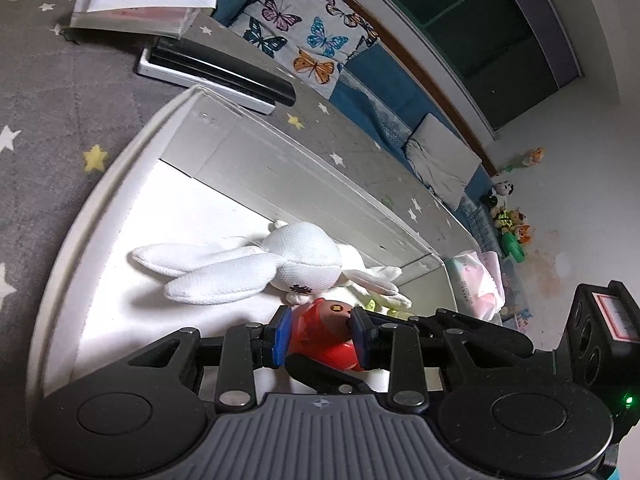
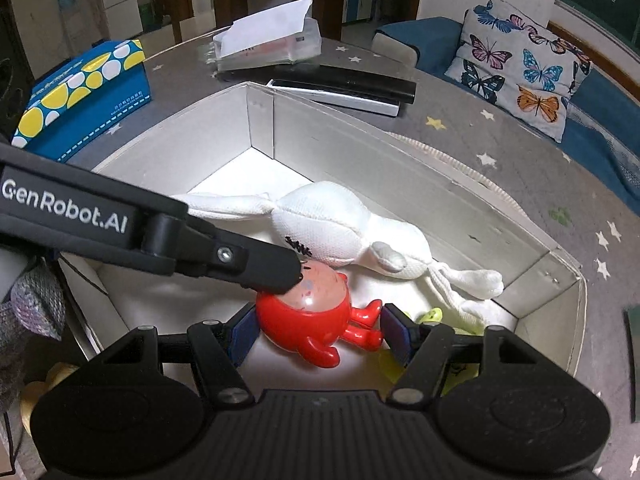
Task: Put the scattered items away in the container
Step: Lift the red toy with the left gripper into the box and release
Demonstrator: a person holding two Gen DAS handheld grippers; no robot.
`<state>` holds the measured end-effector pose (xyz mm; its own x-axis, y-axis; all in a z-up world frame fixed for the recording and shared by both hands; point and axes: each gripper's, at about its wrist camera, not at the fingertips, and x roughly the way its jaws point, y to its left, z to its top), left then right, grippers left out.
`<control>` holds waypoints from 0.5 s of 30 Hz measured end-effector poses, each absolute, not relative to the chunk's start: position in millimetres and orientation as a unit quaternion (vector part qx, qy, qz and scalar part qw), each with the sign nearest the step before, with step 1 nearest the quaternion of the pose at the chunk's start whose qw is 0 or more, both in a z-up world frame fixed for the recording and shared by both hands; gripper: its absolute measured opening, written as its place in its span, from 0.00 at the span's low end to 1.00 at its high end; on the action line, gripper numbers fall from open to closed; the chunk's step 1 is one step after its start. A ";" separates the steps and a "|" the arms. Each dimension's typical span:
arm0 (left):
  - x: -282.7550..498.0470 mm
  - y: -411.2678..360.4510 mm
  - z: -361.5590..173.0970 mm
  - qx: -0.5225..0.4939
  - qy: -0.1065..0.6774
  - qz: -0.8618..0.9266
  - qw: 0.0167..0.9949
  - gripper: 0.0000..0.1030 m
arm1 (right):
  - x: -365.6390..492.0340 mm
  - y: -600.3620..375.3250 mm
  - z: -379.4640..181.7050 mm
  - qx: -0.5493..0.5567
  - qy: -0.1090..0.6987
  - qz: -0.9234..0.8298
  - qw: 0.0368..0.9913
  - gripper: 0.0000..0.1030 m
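My left claw (image 1: pixel 320 334) has its blue pads clamped on the glossy red plastic figure with a pale pink face (image 1: pixel 326 340), held low inside the open white cardboard box (image 1: pixel 120 168). The figure lies on its side, between my right claw's (image 2: pixel 318 330) spread pads, stubby legs toward its right pad. Just ahead of both claws, touching the figure's head, the white long-eared fabric rabbit (image 2: pixel 332 224) lies flat along the box's far wall.
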<state>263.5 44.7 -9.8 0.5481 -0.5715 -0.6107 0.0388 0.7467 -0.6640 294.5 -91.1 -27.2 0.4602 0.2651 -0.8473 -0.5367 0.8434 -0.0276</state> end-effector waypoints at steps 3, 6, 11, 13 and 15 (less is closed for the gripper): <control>262.3 47.0 -8.8 -0.305 0.435 -0.183 0.827 0.33 | 293.9 -92.3 -26.6 -0.143 0.461 0.239 0.843 0.67; 259.4 47.8 -5.5 -0.302 0.430 -0.183 0.831 0.33 | 292.4 -94.5 -25.1 -0.136 0.457 0.240 0.846 0.74; 253.7 51.6 0.5 -0.301 0.421 -0.178 0.837 0.33 | 288.7 -96.9 -22.2 -0.137 0.449 0.239 0.850 0.75; 250.7 53.2 3.3 -0.301 0.416 -0.177 0.840 0.33 | 287.2 -98.4 -20.8 -0.138 0.445 0.237 0.852 0.75; 246.9 54.6 6.9 -0.299 0.411 -0.175 0.843 0.33 | 284.9 -100.8 -18.5 -0.133 0.441 0.237 0.855 0.75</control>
